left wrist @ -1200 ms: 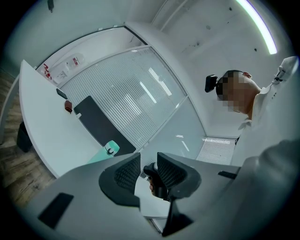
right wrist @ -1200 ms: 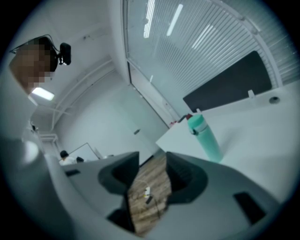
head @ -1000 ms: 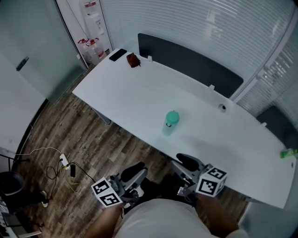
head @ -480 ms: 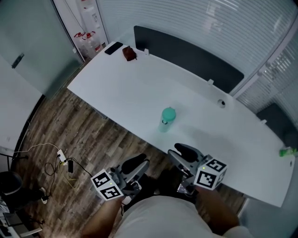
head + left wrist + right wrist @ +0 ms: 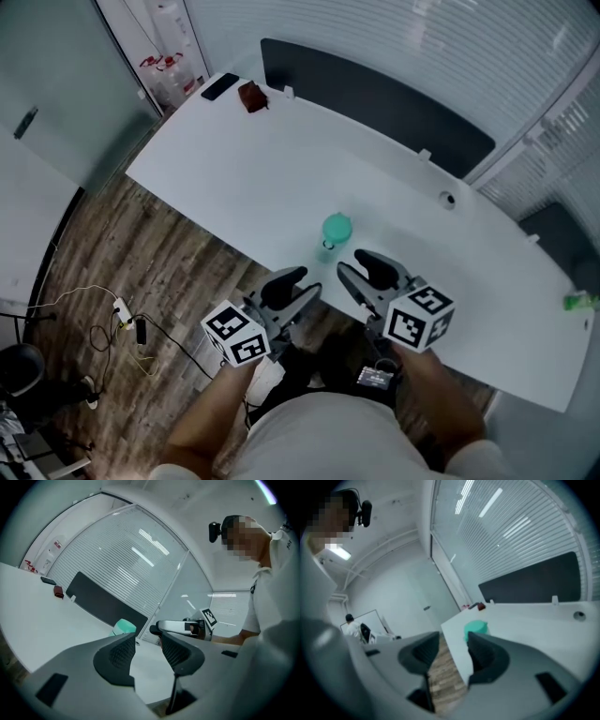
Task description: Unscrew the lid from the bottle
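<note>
A clear bottle with a teal lid (image 5: pixel 337 230) stands upright near the front edge of the white table (image 5: pixel 234 169). Both grippers hover at that edge, just short of it and apart from it. My left gripper (image 5: pixel 294 287) is open and its jaws have just been opening, with nothing between them. In the left gripper view the lid (image 5: pixel 124 626) shows above the left jaw of that gripper (image 5: pixel 146 641). My right gripper (image 5: pixel 364 269) is open and empty as well. The right gripper view shows the lid (image 5: pixel 476 627) just beyond that gripper (image 5: pixel 453 644), by its right jaw.
A black phone (image 5: pixel 219 86) and a small dark red object (image 5: pixel 251 97) lie at the table's far left corner. A dark panel (image 5: pixel 375 103) runs along the back edge, with a cable hole (image 5: pixel 448 198) near it. A green item (image 5: pixel 581 302) sits far right. Cables (image 5: pixel 122 323) lie on the floor.
Both grippers have moved forward from near the person's body to the table's front edge, closer to the bottle. The left jaws stand wider apart than before.
</note>
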`<action>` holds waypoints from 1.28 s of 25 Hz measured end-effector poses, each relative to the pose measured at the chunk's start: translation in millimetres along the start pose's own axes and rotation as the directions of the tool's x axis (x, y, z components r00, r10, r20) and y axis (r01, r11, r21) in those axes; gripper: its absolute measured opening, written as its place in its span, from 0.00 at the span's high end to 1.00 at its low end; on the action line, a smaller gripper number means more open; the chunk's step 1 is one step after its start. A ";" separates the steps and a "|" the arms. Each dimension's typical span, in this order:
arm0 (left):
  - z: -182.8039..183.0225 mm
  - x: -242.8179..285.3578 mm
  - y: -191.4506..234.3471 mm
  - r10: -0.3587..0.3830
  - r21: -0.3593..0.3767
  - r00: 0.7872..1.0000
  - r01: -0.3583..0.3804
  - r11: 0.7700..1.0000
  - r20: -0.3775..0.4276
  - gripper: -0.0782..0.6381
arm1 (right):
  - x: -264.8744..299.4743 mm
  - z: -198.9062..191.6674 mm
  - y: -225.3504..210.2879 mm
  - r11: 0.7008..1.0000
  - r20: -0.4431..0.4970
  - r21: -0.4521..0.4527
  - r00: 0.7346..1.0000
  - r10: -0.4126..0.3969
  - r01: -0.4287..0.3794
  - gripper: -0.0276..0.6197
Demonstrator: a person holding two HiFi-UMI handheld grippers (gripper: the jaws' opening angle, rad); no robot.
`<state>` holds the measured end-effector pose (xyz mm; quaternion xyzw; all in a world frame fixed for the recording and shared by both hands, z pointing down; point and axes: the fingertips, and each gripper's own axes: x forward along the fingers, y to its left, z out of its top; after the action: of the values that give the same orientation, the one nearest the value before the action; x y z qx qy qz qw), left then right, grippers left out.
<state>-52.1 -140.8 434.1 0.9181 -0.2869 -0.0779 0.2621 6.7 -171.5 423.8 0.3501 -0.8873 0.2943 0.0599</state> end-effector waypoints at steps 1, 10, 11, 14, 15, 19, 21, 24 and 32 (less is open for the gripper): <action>-0.9 5.4 5.5 0.008 0.014 1.000 -0.008 1.000 -0.009 0.64 | 3.5 2.1 -3.1 1.000 -0.002 -0.009 1.000 -0.007 0.007 0.66; -28.3 52.6 54.3 0.110 0.155 0.984 -0.088 0.984 -0.143 0.50 | 30.6 11.6 -37.7 0.975 -0.028 -0.157 0.987 -0.161 0.155 0.59; -32.2 57.5 59.3 0.122 0.165 0.981 -0.096 0.982 -0.153 0.49 | 34.2 11.5 -40.3 0.972 -0.034 -0.166 0.984 -0.172 0.164 0.56; -41.1 70.3 72.1 0.156 0.193 0.972 -0.122 0.974 -0.174 0.46 | 46.2 11.3 -46.4 0.964 -0.053 -0.187 0.978 -0.203 0.190 0.52; -43.1 74.0 75.3 0.170 0.208 0.969 -0.132 0.969 -0.177 0.45 | 49.9 11.2 -48.2 0.962 -0.060 -0.190 0.976 -0.212 0.197 0.50; -51.6 87.3 85.6 0.215 0.269 0.956 -0.157 0.950 -0.199 0.45 | 63.4 10.3 -51.7 0.957 -0.089 -0.202 0.970 -0.227 0.206 0.47; -56.5 92.6 89.4 0.218 0.282 0.951 -0.153 0.947 -0.218 0.45 | 69.6 8.4 -53.6 0.955 -0.108 -0.213 0.966 -0.233 0.207 0.47; -61.1 100.5 93.0 0.224 0.289 0.946 -0.152 0.945 -0.234 0.45 | 76.3 6.2 -57.3 0.950 -0.127 -0.227 0.961 -0.247 0.215 0.47; -60.1 110.1 98.6 0.266 0.310 0.940 -0.192 0.931 -0.215 0.45 | 82.2 5.1 -62.2 0.942 -0.149 -0.259 0.954 -0.259 0.215 0.48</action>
<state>8.3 -245.8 537.9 0.9084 -0.3652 0.1135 0.1692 -13.4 -258.7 475.2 0.4166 -0.8585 0.2060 0.2170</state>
